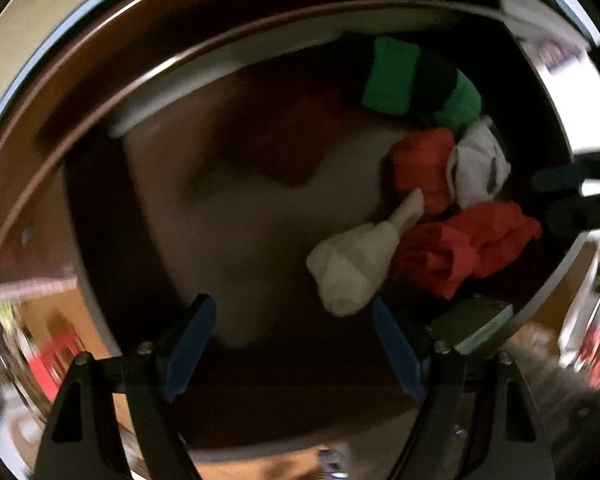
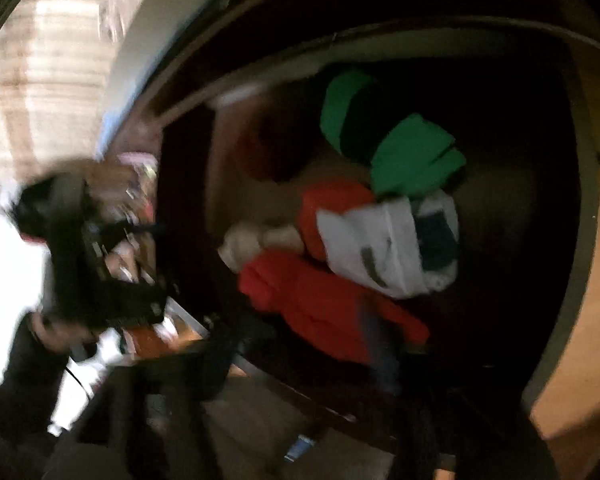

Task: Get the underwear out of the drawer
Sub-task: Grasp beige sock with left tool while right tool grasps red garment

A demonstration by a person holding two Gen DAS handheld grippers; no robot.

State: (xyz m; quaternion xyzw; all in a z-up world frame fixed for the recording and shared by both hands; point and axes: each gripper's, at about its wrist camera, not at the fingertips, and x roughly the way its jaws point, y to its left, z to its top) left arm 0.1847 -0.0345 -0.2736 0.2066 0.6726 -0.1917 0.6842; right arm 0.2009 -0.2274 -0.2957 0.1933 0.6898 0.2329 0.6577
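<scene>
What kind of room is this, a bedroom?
Probably a bedroom or dressing corner: an open dark wooden drawer holds folded red cloth, a green-and-black bundle and rolled cream socks.

Dark brown wooden drawer, green-and-black folded garment, red crumpled underwear, cream rolled bundle, white piece with dark markings, blue-padded fingers

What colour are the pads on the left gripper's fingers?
Blue pads on black fingers, clearest in the left wrist view.
</scene>
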